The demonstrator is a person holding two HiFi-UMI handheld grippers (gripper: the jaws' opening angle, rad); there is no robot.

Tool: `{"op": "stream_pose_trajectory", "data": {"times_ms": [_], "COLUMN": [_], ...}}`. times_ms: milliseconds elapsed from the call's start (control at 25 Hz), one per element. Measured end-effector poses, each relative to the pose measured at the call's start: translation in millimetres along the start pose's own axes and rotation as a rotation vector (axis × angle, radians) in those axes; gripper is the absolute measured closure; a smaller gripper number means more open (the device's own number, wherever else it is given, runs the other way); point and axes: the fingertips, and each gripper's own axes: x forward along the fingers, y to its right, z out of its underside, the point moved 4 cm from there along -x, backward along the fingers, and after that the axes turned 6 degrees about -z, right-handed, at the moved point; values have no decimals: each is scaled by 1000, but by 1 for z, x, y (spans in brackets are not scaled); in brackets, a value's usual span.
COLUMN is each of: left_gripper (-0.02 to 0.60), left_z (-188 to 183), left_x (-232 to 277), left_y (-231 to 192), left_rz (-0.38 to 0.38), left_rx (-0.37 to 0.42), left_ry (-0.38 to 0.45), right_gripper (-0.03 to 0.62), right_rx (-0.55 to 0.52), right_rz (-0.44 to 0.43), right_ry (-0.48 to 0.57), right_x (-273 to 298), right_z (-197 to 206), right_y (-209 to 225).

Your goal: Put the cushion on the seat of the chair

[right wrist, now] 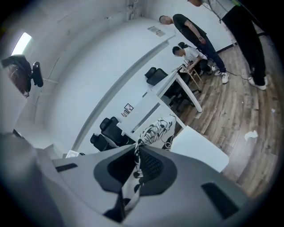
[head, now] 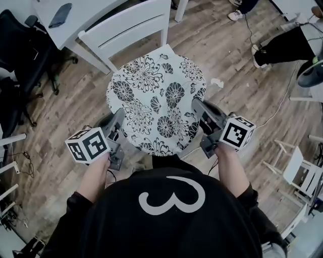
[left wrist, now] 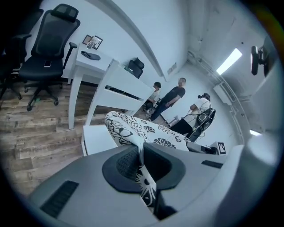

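Observation:
A round white cushion [head: 157,95] with a black flower print hangs over the seat of a white wooden chair [head: 132,26], hiding most of the seat. My left gripper [head: 117,127] is shut on the cushion's near-left edge, and my right gripper [head: 199,112] is shut on its near-right edge. In the left gripper view the fabric [left wrist: 144,173] is pinched between the jaws, with the bare white seat [left wrist: 95,137] showing under the cushion. In the right gripper view the cloth [right wrist: 135,170] is pinched the same way, above the white seat [right wrist: 199,148].
A white desk [head: 75,12] stands behind the chair, with black office chairs [head: 20,55] at the left. Several people stand far off [left wrist: 171,99]. A person's legs [head: 282,48] and a cable lie on the wood floor at the right, by another white chair [head: 303,171].

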Motion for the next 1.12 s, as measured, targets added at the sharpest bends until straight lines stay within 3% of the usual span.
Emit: {"op": "stream_pose_trajectory", "data": {"times_ms": [80,200,280,440,800,1120], "left_gripper": [557,557,557,557,557,558], "left_z": [8,-31,-42,-36,3,39], "left_x": [-44,-92,-102,-60,16,48], "left_y": [26,50,52,33,14,-21], "left_rz": [6,34,27,-22,-39,-125], "left_rx": [-80,-58,-41,-22,23,-17], "left_ry": [-102,-91,-84,-96,-71,-159], "right_gripper": [574,574,574,574,574,574], "right_rx": [56,27,7,-16,-69,-75], "right_rz": [100,131,141,168,285,453], "right_ry": [-93,-111,-132,-185,-289,-382], "right_x": [-33,-34,-27,1,25,14], "right_z": [-5,-31,-37,-32,5,25], "right_y": [-52,-117,-132,-88,-10,59]}}
